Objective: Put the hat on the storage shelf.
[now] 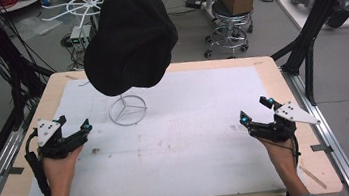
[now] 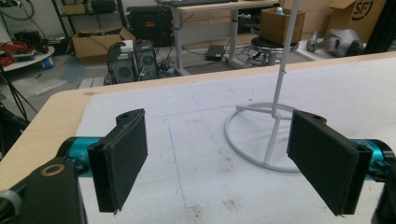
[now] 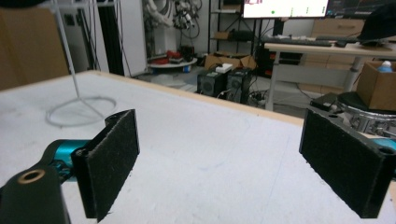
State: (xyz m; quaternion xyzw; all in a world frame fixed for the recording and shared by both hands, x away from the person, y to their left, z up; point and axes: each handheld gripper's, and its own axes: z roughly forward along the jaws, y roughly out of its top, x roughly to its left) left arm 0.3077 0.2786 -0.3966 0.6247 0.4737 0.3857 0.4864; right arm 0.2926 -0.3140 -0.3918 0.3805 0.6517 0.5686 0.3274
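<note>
Table point(image 1: 280, 72) comes first, a pale wooden top under a white sheet point(image 1: 193, 146) that is smudged and faintly lined. Above its far-left part hangs a black hat point(image 1: 127, 36), perched on a thin white stand point(image 1: 128, 111) whose ring base rests on the sheet.

Both forearms come in from the near edge, hands low over the sheet and pointed forward and inward. The left tongs point(image 1: 74, 124) sit near the left edge with jaws spread wide and nothing between them; the stand's ring lies just ahead and to their right (in the left gripper view the pole rises close beyond the right pad point(image 2: 327, 161)), and the hat hangs higher up, apart from them. The right tongs point(image 1: 254, 109) are equally wide open and empty, well apart from stand and hat, across the sheet.
</note>
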